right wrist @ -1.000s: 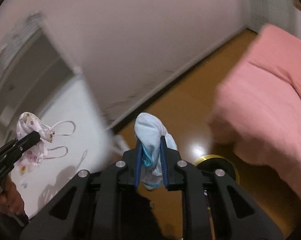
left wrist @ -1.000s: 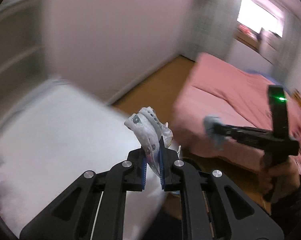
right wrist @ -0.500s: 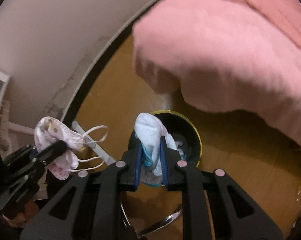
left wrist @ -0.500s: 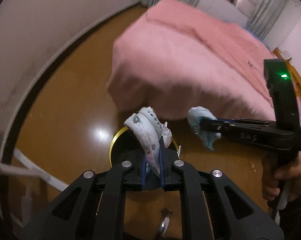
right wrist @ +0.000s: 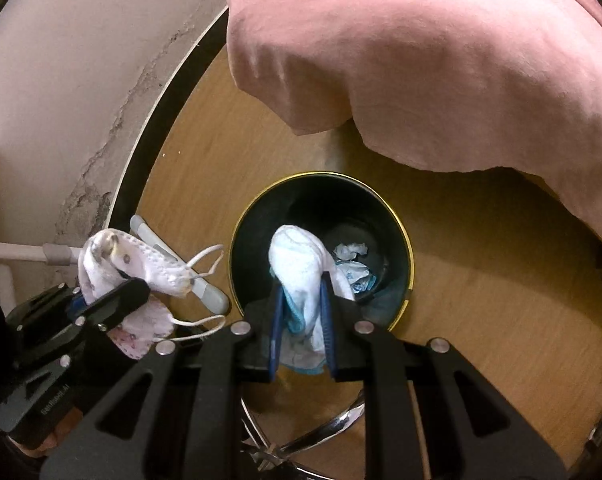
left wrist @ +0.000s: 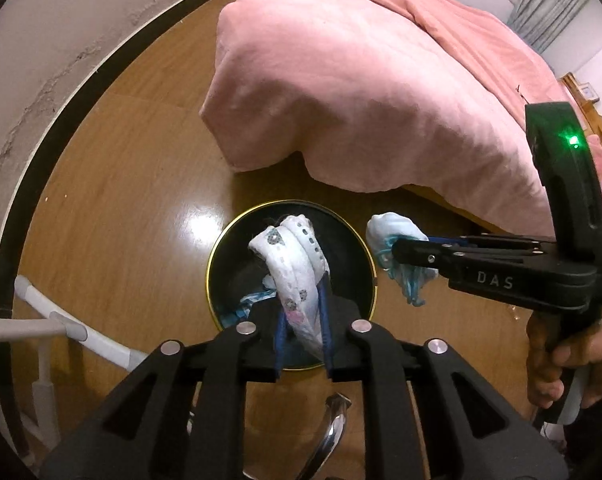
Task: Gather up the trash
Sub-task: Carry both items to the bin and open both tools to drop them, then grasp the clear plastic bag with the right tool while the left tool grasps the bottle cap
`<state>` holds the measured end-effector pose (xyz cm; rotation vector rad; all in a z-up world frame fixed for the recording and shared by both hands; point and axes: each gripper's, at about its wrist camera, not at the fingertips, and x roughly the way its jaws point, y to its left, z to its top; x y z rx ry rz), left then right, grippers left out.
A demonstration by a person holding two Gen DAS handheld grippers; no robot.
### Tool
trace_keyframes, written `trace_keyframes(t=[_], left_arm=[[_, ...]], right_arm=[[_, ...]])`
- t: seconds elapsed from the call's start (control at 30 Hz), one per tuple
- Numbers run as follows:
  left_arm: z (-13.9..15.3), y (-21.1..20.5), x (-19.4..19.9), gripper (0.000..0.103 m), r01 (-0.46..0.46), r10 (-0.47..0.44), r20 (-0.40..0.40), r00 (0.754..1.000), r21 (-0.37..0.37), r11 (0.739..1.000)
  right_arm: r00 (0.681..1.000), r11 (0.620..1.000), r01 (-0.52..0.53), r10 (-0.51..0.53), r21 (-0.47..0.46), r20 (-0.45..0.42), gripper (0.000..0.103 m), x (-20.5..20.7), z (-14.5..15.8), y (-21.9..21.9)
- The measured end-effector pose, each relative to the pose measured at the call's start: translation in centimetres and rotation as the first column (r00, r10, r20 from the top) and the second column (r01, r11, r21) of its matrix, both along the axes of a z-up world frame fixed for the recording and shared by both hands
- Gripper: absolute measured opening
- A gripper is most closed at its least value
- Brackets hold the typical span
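Observation:
A round black trash bin with a gold rim [left wrist: 221,256] [right wrist: 405,240] stands on the wooden floor, with crumpled trash [right wrist: 351,250] at its bottom. My left gripper [left wrist: 303,332] is shut on a patterned white face mask [left wrist: 291,264] and holds it above the bin; the mask also shows in the right wrist view [right wrist: 133,264] with its ear loops hanging. My right gripper [right wrist: 301,320] is shut on a pale blue face mask [right wrist: 301,276] over the bin's near rim; it shows in the left wrist view [left wrist: 397,234] just right of the bin.
A bed with a pink cover [left wrist: 361,80] [right wrist: 441,60] overhangs the floor behind the bin. A white wall with a dark skirting board [left wrist: 73,96] runs on the left. White tube legs [left wrist: 73,328] stand by the wall. A chrome chair base [right wrist: 333,428] lies below the grippers.
Both grippers have swung down from the white tabletop and wall to the floor, and now hold their masks over the black bin.

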<state>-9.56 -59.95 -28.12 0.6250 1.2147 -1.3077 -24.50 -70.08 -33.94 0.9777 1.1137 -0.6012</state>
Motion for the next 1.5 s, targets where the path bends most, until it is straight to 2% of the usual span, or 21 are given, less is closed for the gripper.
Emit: trace_keyframes(t=[0.03, 0.1, 0.17, 0.3, 0.5, 0.63, 0.7, 0.87, 0.93, 1.0, 1.03, 1.07, 1.1, 1.13, 1.17, 1.2, 1.23, 1.3, 1.33, 1.43, 1.5], left_arm=[[-0.1, -0.2, 0.0, 0.040, 0.000, 0.000, 0.007, 1.000, 0.010, 1.000], [0.3, 0.1, 0.0, 0.058, -0.008, 0.008, 0.012, 1.000, 0.000, 1.000], [0.5, 0.2, 0.1, 0.060, -0.014, 0.014, 0.014, 1.000, -0.014, 1.000], [1.0, 0.5, 0.2, 0.061, -0.014, 0.014, 0.015, 1.000, -0.012, 1.000], [4.2, 1.7, 0.0, 0.078, -0.024, 0.027, 0.060, 0.998, -0.065, 0.998], [9.5, 3.9, 0.0, 0.085, -0.045, 0.061, 0.114, 0.992, -0.139, 0.989], [13.1, 6.0, 0.2, 0.088, -0.070, 0.097, 0.125, 0.987, -0.203, 0.977], [21.8, 14.1, 1.4, 0.093, -0.135, 0.204, 0.173, 0.963, -0.343, 0.930], [24.8, 18.1, 2.8, 0.094, -0.194, 0.285, 0.204, 0.937, -0.377, 0.906], [27.0, 23.2, 4.8, 0.094, -0.268, 0.387, 0.266, 0.883, -0.392, 0.880], [27.5, 25.1, 5.5, 0.094, -0.297, 0.424, 0.288, 0.859, -0.395, 0.869], [27.8, 27.6, 6.5, 0.094, -0.339, 0.473, 0.318, 0.821, -0.395, 0.854], [28.0, 30.9, 7.8, 0.094, -0.397, 0.533, 0.349, 0.771, -0.391, 0.831], [27.9, 32.9, 8.5, 0.094, -0.434, 0.566, 0.364, 0.740, -0.386, 0.814], [27.7, 36.0, 9.5, 0.094, -0.490, 0.612, 0.381, 0.693, -0.374, 0.787], [27.3, 39.0, 10.5, 0.094, -0.551, 0.657, 0.393, 0.644, -0.359, 0.754], [27.0, 41.0, 11.0, 0.094, -0.591, 0.685, 0.398, 0.610, -0.348, 0.728], [26.2, 46.5, 12.2, 0.094, -0.686, 0.758, 0.378, 0.532, -0.332, 0.647], [25.8, 48.6, 12.6, 0.094, -0.719, 0.783, 0.363, 0.506, -0.325, 0.615], [24.6, 52.7, 13.2, 0.094, -0.783, 0.832, 0.329, 0.447, -0.306, 0.542], [23.4, 54.4, 13.8, 0.094, -0.813, 0.853, 0.298, 0.429, -0.284, 0.509]], right_arm=[[1.000, 1.000, -0.001, 0.001, 0.002, 0.003, 0.017, 0.1, 0.0, 0.0], [1.000, 1.000, -0.003, 0.003, 0.004, 0.007, 0.020, 0.0, 0.3, 0.1], [1.000, 1.000, -0.004, 0.004, 0.001, 0.009, 0.028, 0.1, 0.5, 0.1], [1.000, 1.000, 0.000, 0.000, -0.014, 0.009, 0.055, 0.3, 1.0, 0.2], [1.000, 0.998, 0.002, -0.001, -0.063, 0.016, 0.063, 0.3, 3.7, 0.5], [0.999, 0.989, 0.002, 0.006, -0.148, 0.053, 0.070, 0.3, 8.8, 1.2], [0.997, 0.974, -0.014, 0.031, -0.227, 0.073, 0.080, 0.8, 12.3, 2.1], [0.975, 0.911, -0.109, 0.176, -0.397, 0.134, 0.080, 4.9, 21.1, 7.0], [0.952, 0.882, -0.167, 0.261, -0.441, 0.162, 0.080, 7.5, 23.9, 9.9], [0.909, 0.847, -0.245, 0.370, -0.473, 0.191, 0.081, 10.9, 26.2, 13.8], [0.869, 0.821, -0.306, 0.447, -0.482, 0.211, 0.081, 13.3, 27.3, 16.5], [0.838, 0.802, -0.347, 0.498, -0.487, 0.223, 0.083, 15.0, 27.9, 18.3], [0.805, 0.779, -0.388, 0.547, -0.492, 0.230, 0.084, 16.7, 28.3, 20.3], [0.770, 0.753, -0.433, 0.595, -0.496, 0.231, 0.084, 18.5, 28.5, 22.4], [0.727, 0.723, -0.486, 0.646, -0.491, 0.231, 0.084, 20.7, 28.5, 25.0], [0.694, 0.701, -0.524, 0.681, -0.484, 0.235, 0.084, 22.3, 28.5, 26.9], [0.657, 0.677, -0.562, 0.715, -0.475, 0.241, 0.084, 24.0, 28.5, 28.9], [0.574, 0.618, -0.636, 0.779, -0.462, 0.253, 0.084, 27.6, 28.9, 33.3], [0.548, 0.598, -0.657, 0.797, -0.459, 0.253, 0.084, 28.7, 29.0, 34.8], [0.451, 0.515, -0.724, 0.857, -0.458, 0.250, 0.084, 32.6, 29.4, 39.8], [0.405, 0.463, -0.761, 0.886, -0.455, 0.223, 0.084, 35.3, 29.2, 42.6]])
